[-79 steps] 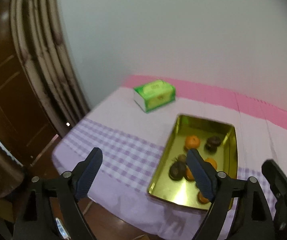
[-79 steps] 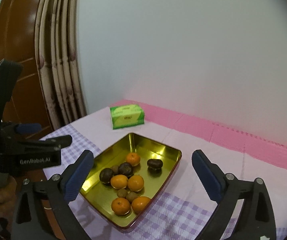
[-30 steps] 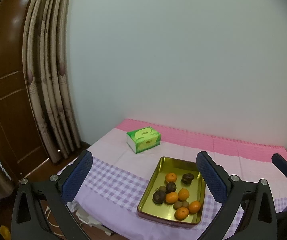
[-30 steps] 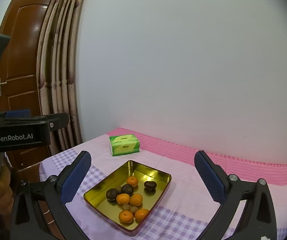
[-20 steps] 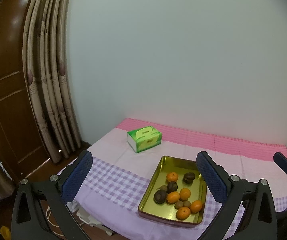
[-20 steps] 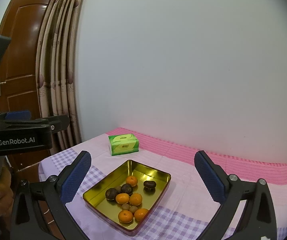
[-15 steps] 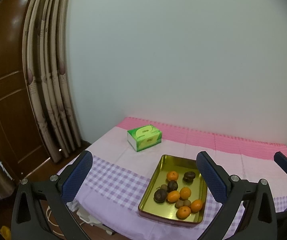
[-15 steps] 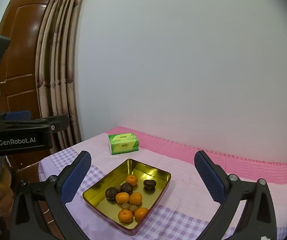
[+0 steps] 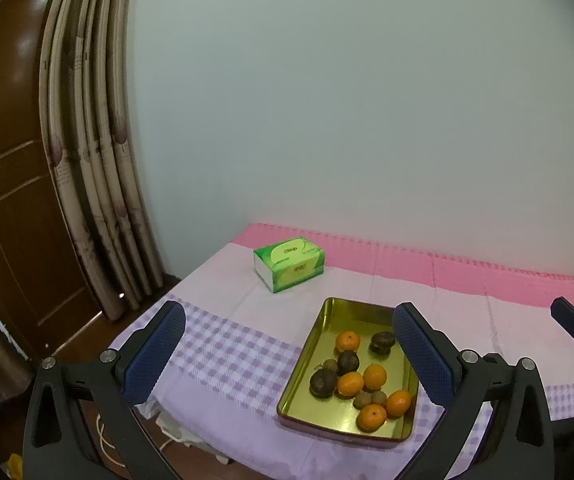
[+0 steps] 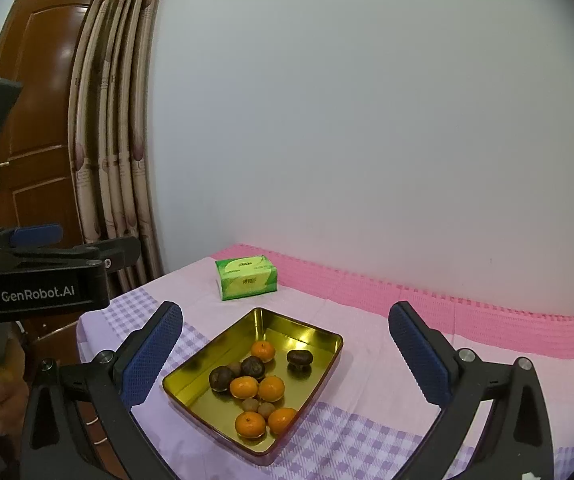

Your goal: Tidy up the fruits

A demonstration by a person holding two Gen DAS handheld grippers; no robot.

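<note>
Since 2.6 s ago both cameras have pulled back and risen: the tray (image 9: pixel 307 364) was close and blurred then, now sits small and sharp, well below and ahead. Over the last second the view is nearly steady.

Left gripper (image 9: pixel 287 354): jaws spread wide, nothing between them. Right gripper (image 10: pixel 285 350): the same, spread and empty. Pads (image 10: pixel 153 354) blue, waffle-textured rubber on black plastic arms with metal screws.

Tray: gold metal, rectangular, rounded corners, glossy inside, dark red rim. It lies on the table (image 10: pixel 387 360) near its front edge. Fruit all inside it: five oranges (image 9: pixel 372 417), round and dimpled; three dark fruits (image 9: pixel 382 342), matte and wrinkled; a few small brown ones (image 9: pixel 363 399), type unclear.

Cloth: pink at the rear, lilac check in front. Green tissue box (image 9: pixel 289 258) behind the tray, apart from it.
</note>
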